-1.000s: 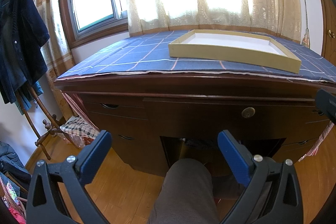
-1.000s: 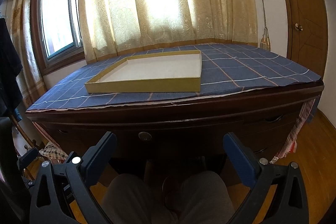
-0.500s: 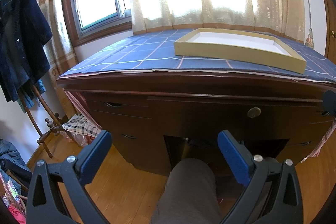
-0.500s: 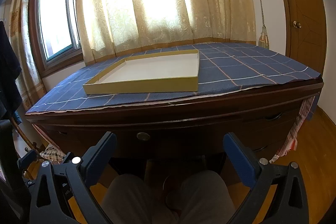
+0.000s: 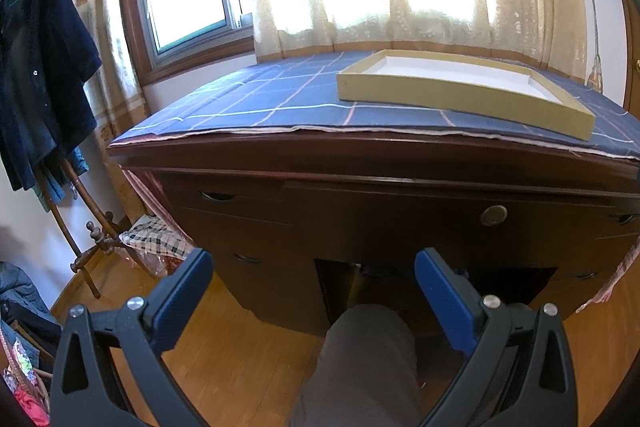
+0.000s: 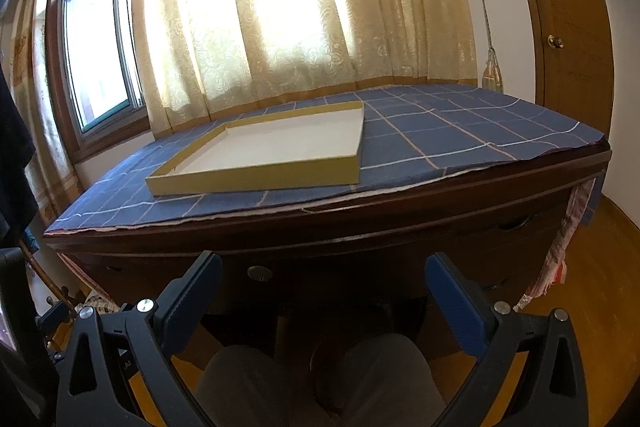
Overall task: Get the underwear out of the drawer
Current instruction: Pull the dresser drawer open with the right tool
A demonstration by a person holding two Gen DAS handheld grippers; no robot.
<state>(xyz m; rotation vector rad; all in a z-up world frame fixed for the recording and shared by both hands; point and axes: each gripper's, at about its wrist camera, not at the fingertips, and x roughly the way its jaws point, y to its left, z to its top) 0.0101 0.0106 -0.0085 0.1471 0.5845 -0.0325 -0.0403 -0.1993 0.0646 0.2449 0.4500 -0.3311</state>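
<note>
Drawers stay shut: the centre drawer (image 5: 400,215) with its round brass knob (image 5: 493,215) is closed, so the underwear is hidden. Both the left gripper (image 5: 312,273) and right gripper (image 6: 323,277) hover spread wide, empty, before the counter (image 6: 360,223) (blue checked cloth (image 6: 440,135), shallow tray (image 6: 260,155) on top).

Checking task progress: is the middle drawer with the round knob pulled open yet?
No, the middle drawer sits flush with the desk front, its round knob untouched.
</note>
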